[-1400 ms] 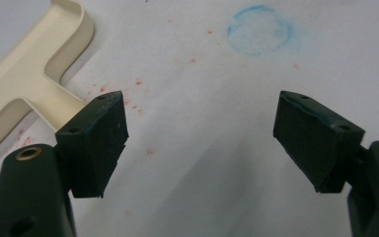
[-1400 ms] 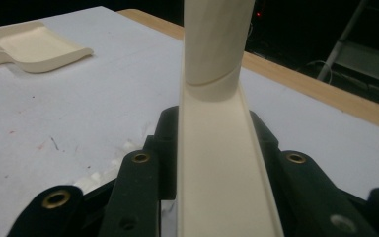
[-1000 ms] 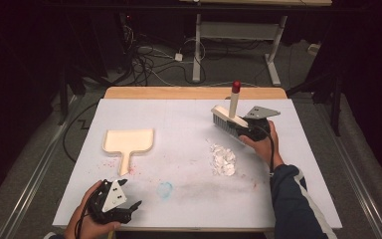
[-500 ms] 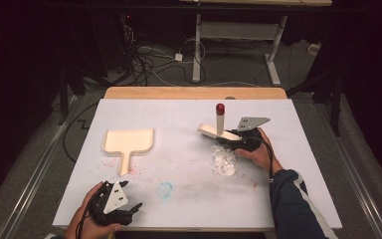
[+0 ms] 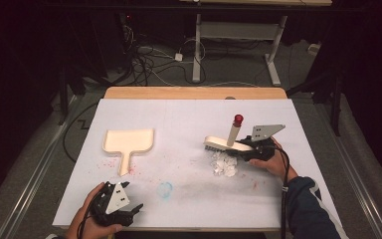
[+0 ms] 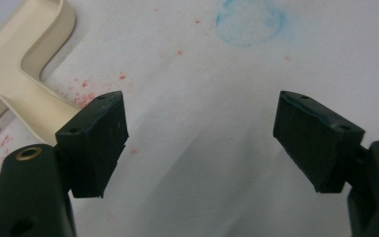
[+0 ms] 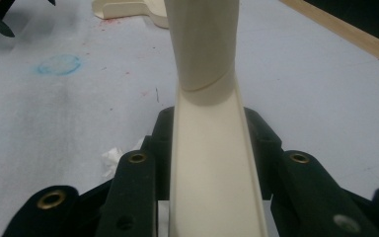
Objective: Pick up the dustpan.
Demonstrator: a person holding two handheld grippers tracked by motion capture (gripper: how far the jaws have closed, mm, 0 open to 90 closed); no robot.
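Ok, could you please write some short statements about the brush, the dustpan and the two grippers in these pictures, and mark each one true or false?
1. The right gripper is closed on the cream brush. True.
2. The crumpled white paper lies inside the dustpan. False: it lies on the white table cover, just by the brush bristles, far from the dustpan.
3. The left gripper has its jaws open with nothing between them. True.
4. The left gripper is holding the dustpan handle. False: the handle lies beside one jaw, not gripped.
5. A faint blue ring stain marks the table cover between the two hands. True.
6. The brush handle has a green tip. False: the tip is red.
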